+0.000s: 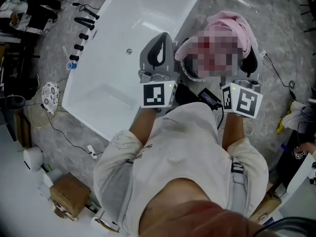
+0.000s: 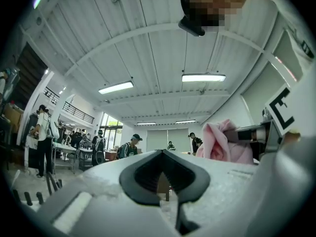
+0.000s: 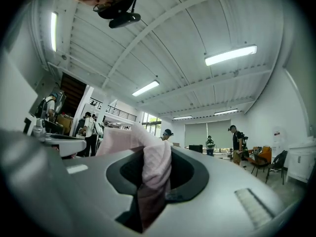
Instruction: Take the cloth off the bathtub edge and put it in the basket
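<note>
Cloth (image 3: 156,171), limp and light I judge, pinched by a fold in my right tongs (image 3: 148,153); left tongs (image 2: 162,153) closed, empty.

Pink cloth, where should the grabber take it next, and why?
Probably swing the pink cloth away from the bathtub toward the basket, then let go. The right gripper is clamped on it and holds it up, clear of the tub edge. The basket itself I cannot pick out for sure.
</note>
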`<state>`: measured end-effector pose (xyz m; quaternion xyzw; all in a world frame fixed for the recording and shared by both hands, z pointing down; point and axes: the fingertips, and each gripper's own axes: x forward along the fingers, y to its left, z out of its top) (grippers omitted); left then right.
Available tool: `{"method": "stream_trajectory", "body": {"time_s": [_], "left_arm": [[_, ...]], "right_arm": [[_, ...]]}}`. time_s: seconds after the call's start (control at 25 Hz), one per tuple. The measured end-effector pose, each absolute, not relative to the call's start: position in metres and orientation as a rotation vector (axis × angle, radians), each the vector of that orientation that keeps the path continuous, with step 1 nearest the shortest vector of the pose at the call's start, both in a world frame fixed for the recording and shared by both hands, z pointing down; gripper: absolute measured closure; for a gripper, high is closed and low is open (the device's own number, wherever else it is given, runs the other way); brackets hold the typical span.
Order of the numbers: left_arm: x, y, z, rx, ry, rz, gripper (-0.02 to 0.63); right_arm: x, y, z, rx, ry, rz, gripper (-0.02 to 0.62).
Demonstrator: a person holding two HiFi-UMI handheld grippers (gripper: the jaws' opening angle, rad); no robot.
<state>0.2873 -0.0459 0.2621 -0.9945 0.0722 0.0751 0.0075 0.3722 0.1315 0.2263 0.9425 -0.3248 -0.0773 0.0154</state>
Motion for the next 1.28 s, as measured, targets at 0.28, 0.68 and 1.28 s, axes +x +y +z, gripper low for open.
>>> {"method": "stream_trajectory", "body": {"time_s": [0.28, 0.68, 1.28], "left_arm": [[0.304, -0.042, 0.274, -3.121, 0.169, 0.204, 0.604], [0.304, -0.029, 0.288, -3.122, 0.178, 0.161, 0.604], [0.293, -0.039, 0.336, -3.138, 0.282, 0.078, 0.604]], "right_arm": [[0.385, 0.139, 0.245, 2.963, -0.964, -0.176, 0.505], [0.413, 0.140, 0.304, 2.945, -0.963, 0.036, 0.505], [0.435, 0.115, 0.503, 2.733, -0.985, 0.575, 0.505]]}}
